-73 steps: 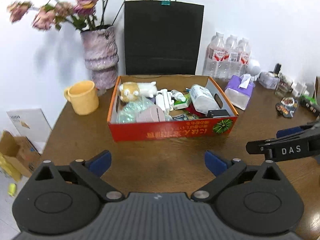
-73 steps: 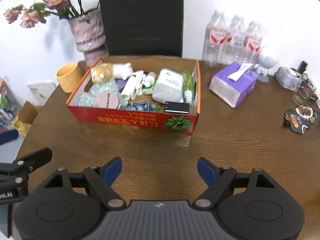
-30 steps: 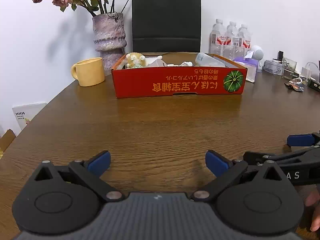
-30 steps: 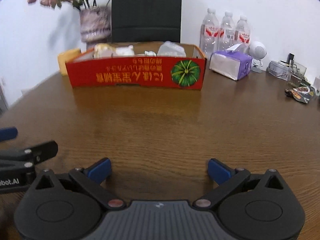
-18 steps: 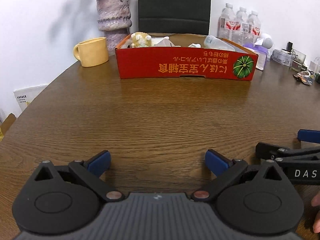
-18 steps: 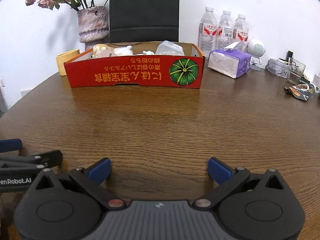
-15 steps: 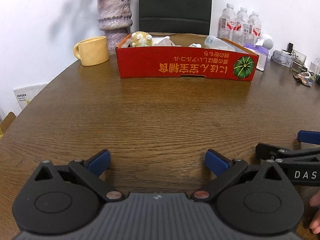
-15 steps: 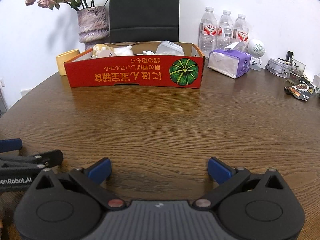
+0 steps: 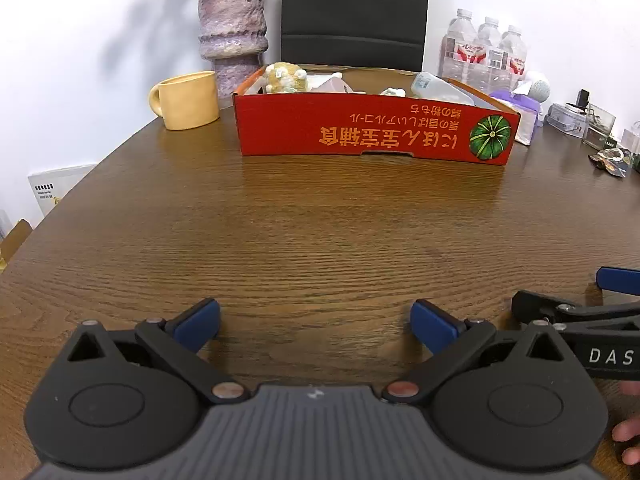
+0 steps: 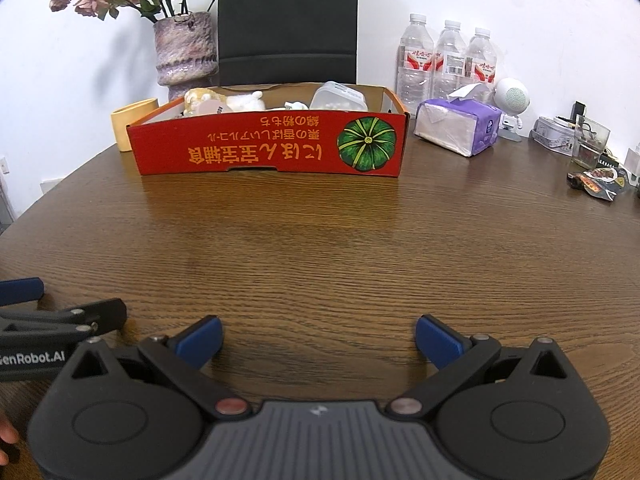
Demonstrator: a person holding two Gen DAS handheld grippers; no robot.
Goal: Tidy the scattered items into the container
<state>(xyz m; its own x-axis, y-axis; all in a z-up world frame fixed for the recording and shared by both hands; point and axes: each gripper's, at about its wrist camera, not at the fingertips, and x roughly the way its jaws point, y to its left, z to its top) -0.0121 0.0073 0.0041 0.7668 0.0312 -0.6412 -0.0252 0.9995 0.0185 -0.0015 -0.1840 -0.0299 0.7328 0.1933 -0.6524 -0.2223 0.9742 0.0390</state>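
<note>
A red cardboard box [image 9: 372,132] with a green pumpkin print stands at the far middle of the brown wooden table; it also shows in the right wrist view [image 10: 272,148]. Inside it I see a plush toy [image 9: 282,77], a clear plastic container [image 10: 339,97] and other small items, mostly hidden by the front wall. My left gripper [image 9: 316,322] is open and empty, low over the table's near edge. My right gripper [image 10: 318,338] is open and empty, beside it to the right. Each gripper's fingers show at the side of the other's view.
A yellow mug [image 9: 186,100] and a purple vase [image 9: 232,32] stand left of the box. A black bag [image 10: 288,20] stands behind it. Water bottles [image 10: 448,64], a purple tissue pack [image 10: 460,126], a white round device [image 10: 512,98] and a snack packet [image 10: 600,182] lie to the right.
Both grippers have come down and back from above the box to low over the table's near edge. In the last half second almost nothing has moved.
</note>
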